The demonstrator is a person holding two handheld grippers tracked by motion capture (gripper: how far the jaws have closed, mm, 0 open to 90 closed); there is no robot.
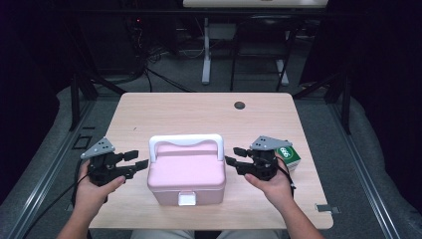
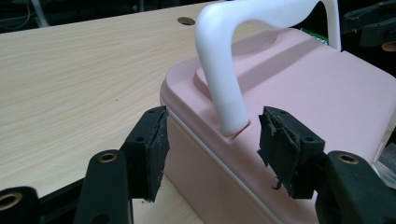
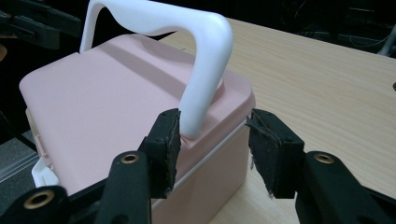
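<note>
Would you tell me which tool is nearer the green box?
Right. The right tool is just beside the green box; the left tool is across the pink case.

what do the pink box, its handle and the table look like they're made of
Pink box: likely moulded plastic, smooth matt finish, rounded corners.
Handle: white plastic, slightly glossy, with soft highlights.
Table: pale wood-grain top, probably laminate; the streaks look flat and even.

Green box (image 1: 290, 155) behind right gripper (image 1: 233, 156): mostly hidden, label too small to read. Pink case (image 1: 186, 174) front lay cut off in both gripper views.
</note>
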